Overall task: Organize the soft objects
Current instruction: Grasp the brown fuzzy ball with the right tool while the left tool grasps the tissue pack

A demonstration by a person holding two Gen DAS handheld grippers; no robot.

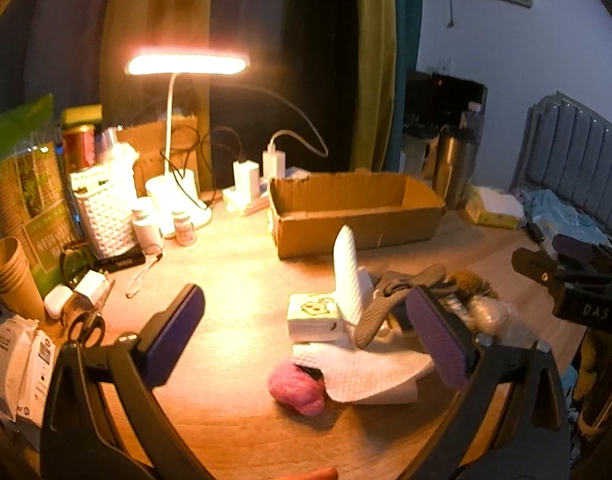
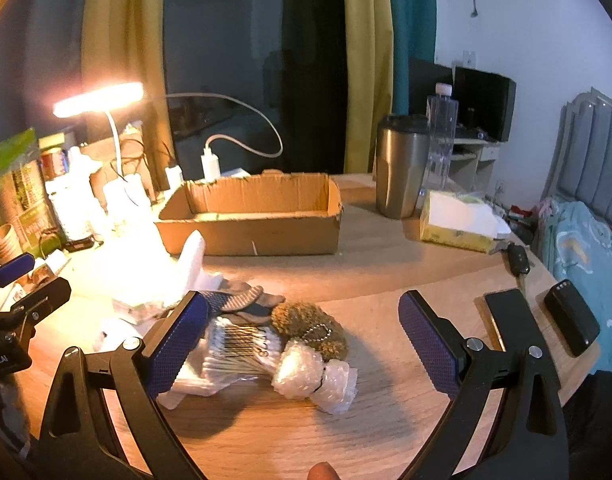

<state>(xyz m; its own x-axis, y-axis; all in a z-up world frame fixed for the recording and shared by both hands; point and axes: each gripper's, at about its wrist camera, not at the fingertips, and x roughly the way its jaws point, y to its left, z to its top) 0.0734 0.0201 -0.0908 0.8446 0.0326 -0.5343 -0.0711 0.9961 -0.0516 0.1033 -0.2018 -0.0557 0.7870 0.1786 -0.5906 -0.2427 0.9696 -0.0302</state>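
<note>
A pile of soft things lies on the wooden table (image 1: pixel 234 280). In the left wrist view I see a pink fluffy ball (image 1: pixel 296 390), a white textured cloth (image 1: pixel 361 372), a white printed sponge block (image 1: pixel 311 314) and a grey glove (image 1: pixel 389 296). My left gripper (image 1: pixel 306 332) is open just before the pile. In the right wrist view a brown fuzzy pouch (image 2: pixel 311 326), a roll of bubble wrap (image 2: pixel 315 378) and a pack of cotton swabs (image 2: pixel 238 350) lie between the fingers of my open right gripper (image 2: pixel 304 344). An open cardboard box (image 2: pixel 254 216) stands behind.
A lit desk lamp (image 1: pixel 186 65), a white basket (image 1: pixel 104 212), bottles, paper cups (image 1: pixel 10 272) and scissors (image 1: pixel 86 326) crowd the left. A steel tumbler (image 2: pixel 399 166), tissue box (image 2: pixel 457 222), car key (image 2: pixel 517 260), phone (image 2: pixel 509 316) and power bank (image 2: pixel 571 322) sit to the right.
</note>
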